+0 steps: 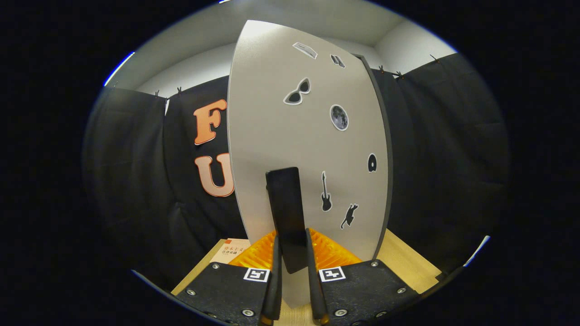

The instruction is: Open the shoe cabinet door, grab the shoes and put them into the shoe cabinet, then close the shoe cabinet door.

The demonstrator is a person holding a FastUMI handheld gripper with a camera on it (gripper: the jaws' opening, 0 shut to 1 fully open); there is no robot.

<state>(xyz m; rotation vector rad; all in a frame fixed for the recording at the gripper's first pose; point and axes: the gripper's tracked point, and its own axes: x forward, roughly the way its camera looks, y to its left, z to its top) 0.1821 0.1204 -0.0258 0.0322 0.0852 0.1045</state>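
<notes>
Black cloth behind; my gripper (293, 271) pinches the black handle (286, 213) of the grey cabinet door (290, 149) straight ahead. Door step, I judge; whether opening or closing, can't tell.

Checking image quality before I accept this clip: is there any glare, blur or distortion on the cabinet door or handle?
Gripper view: fisheye bows the grey cabinet door edges outward; soft glare whitens its top; stickers stay sharp. The black handle, clamped in the gripper, reads as a dark featureless slab. No motion blur.
</notes>
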